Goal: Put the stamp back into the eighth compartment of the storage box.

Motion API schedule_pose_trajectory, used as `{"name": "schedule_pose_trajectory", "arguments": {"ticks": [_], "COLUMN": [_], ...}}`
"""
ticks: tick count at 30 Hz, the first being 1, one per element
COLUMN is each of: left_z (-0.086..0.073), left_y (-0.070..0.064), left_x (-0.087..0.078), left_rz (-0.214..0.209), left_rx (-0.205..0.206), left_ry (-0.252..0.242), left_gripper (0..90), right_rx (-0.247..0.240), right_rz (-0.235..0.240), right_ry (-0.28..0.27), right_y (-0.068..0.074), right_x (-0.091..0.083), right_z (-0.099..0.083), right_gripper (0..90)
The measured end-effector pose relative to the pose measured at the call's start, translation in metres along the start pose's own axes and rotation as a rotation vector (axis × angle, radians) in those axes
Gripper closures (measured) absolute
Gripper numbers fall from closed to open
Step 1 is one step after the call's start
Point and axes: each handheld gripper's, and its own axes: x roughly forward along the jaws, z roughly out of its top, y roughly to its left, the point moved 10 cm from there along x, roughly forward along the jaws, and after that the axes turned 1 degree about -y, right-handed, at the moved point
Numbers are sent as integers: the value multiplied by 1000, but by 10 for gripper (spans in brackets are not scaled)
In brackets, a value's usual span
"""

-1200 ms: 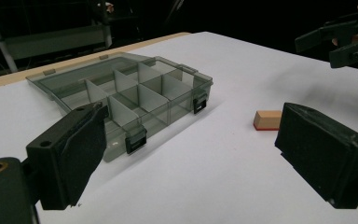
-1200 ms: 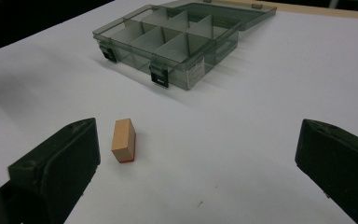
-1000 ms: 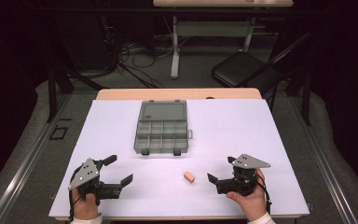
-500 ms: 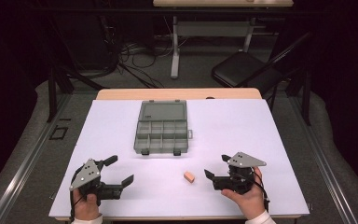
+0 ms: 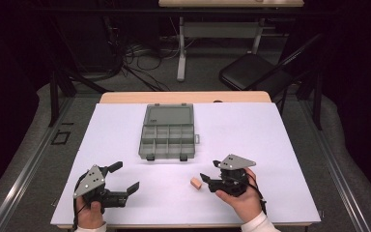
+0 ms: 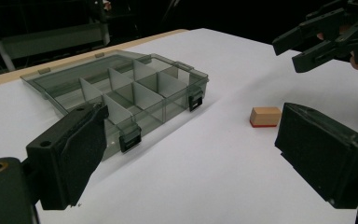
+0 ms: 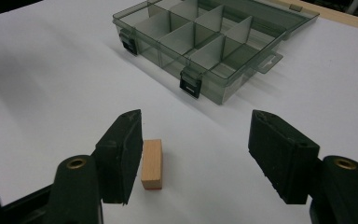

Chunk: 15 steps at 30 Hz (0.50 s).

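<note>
From the high view, broad bare white table [image 5: 251, 135] is seen around the open compartment box [image 5: 168, 133]; the wooden block [image 5: 196, 182] lies near the front edge, just beside the right gripper [image 5: 206, 178].

In the left gripper view, its spread, empty jaws frame the block [image 6: 265, 116] well ahead.

In the right gripper view, the block [image 7: 151, 164] is seen between parted jaws, beside one jaw.

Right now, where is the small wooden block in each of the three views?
High view: the wooden block lies low centre, just left of the right tool.
Left gripper view: right of centre.
Right gripper view: low, left of centre.
Shared landmark: the open compartment box, beyond the block.
</note>
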Motion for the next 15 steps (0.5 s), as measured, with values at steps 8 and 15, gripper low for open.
{"name": "schedule_pose_trajectory", "arguments": {"ticks": [8,15], "left_z": [-1,0], "left_y": [0,0], "left_x": [0,0], "left_rz": [1,-4], "left_rx": [-1,-4], "left_ry": [3,-1], "left_gripper": [88,89], "right_rx": [2,19], "right_rz": [10,27], "right_ry": [7,10], "right_y": [9,12], "right_x": [14,21], "right_z": [-6,-14], "right_gripper": [352,389]}}
